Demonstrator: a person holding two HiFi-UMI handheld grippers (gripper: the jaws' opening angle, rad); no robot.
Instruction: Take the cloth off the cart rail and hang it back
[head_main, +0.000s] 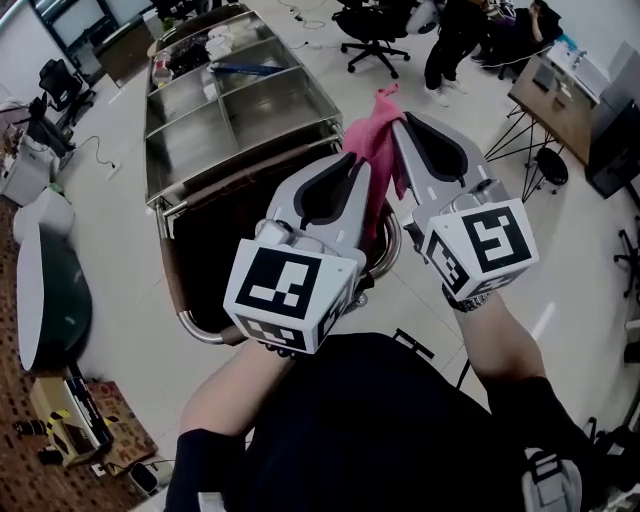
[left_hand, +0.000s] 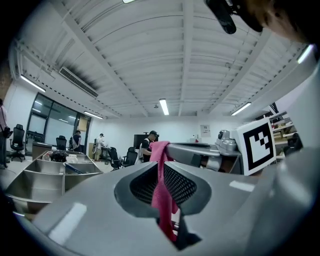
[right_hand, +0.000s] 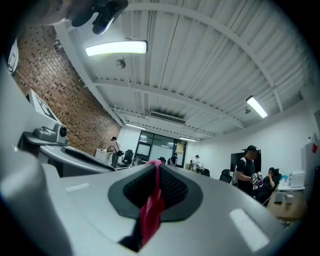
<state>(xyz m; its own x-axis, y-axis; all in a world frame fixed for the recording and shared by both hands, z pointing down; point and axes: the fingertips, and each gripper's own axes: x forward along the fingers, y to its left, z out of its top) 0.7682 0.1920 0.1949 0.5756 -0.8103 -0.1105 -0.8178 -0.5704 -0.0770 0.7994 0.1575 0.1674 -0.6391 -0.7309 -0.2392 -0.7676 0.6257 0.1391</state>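
Jaws of the left gripper (head_main: 358, 165) and right gripper (head_main: 400, 125) are closed on the pink cloth (head_main: 380, 140), above the cart rail (head_main: 188, 322). If one thin pinch slips, it may miss the rail.

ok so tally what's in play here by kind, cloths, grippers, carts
pink cloth: 1
grippers: 2, the left gripper and the right gripper, each shut on the pink cloth
metal cart: 1
total: 4
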